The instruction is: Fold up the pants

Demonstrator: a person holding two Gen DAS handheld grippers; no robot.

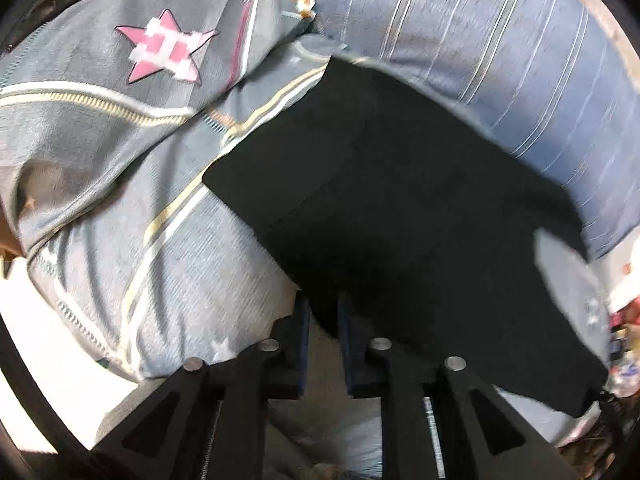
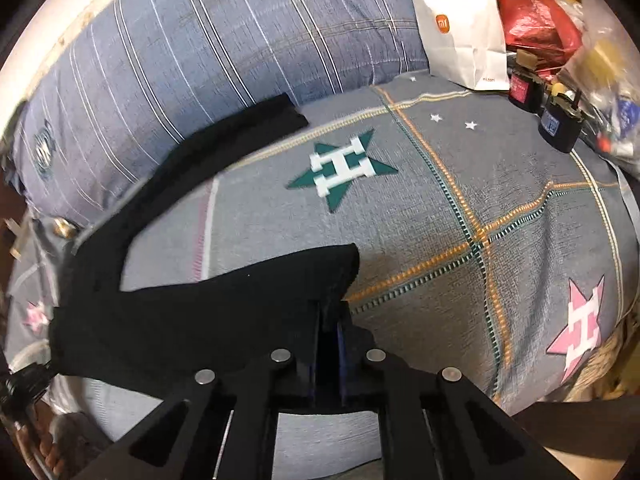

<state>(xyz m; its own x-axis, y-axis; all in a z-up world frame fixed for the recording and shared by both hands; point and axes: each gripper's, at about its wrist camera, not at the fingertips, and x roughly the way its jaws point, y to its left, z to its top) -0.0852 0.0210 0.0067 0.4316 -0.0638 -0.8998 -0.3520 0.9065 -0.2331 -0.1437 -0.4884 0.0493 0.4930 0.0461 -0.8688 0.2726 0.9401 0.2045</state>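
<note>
The black pants (image 2: 192,320) lie on a grey bedsheet (image 2: 440,208) printed with stars and crossing lines, with one leg running up toward a blue striped pillow (image 2: 200,40) at the far side. In the right wrist view, the right gripper (image 2: 330,312) is clenched on an edge of the pants, the fabric pinched between its nearly touching jaws near the end of the nearer leg. In the left wrist view, the left gripper (image 1: 323,312) has its jaws drawn close together at the near edge of the pants (image 1: 400,208); the cloth drapes over the fingertips (whether the pads actually press on it cannot be told). Beyond the sheet's far right corner stand a white paper bag (image 2: 460,28), a red plastic bag (image 2: 536,16) and two small dark bottles (image 2: 560,128).
</note>
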